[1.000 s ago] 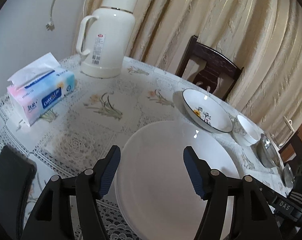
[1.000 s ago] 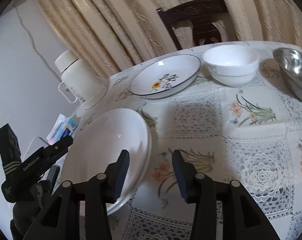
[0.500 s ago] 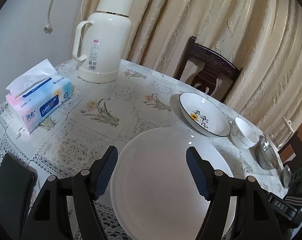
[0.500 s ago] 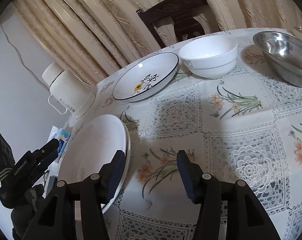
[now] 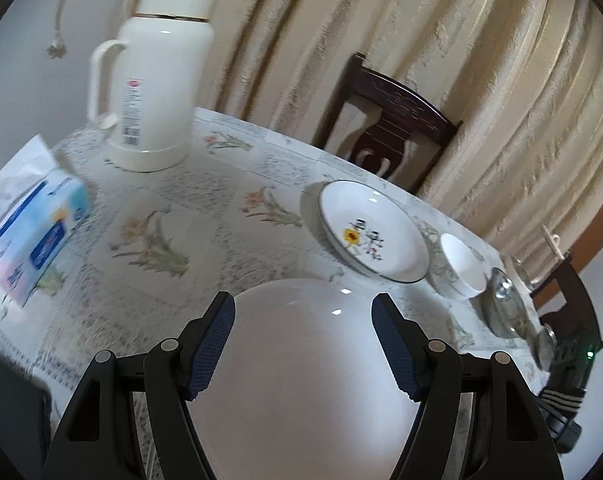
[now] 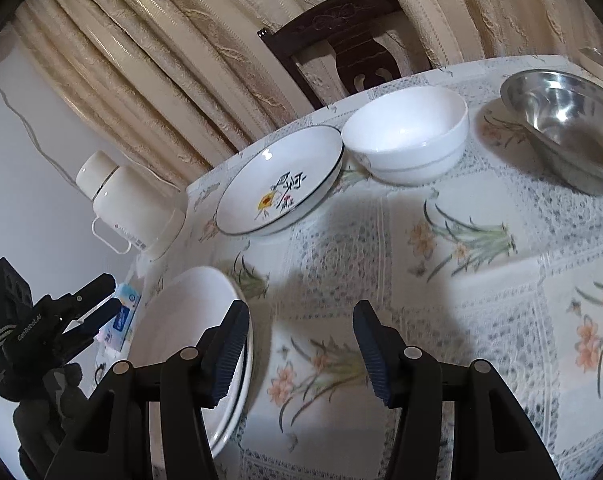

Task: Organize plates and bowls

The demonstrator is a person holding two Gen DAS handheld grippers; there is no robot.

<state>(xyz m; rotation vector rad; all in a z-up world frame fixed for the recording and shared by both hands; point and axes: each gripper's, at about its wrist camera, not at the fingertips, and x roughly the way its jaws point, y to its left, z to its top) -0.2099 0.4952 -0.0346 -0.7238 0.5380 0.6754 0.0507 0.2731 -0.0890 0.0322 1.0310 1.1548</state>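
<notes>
Right gripper [image 6: 301,344] open, fingers [image 6: 229,344] spread above flowered surface [image 6: 461,280]. White plates [image 6: 181,328] stacked near left, under left finger. Farther: painted dish [image 6: 279,186], white bowl [image 6: 407,134], steel bowl [image 6: 565,128] far right. Left gripper [image 6: 85,304] at left edge.

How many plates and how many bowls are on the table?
Plates: 3, two plain white plates stacked and one flower plate
Bowls: 2, one white bowl and one metal bowl
Total: 5
</notes>
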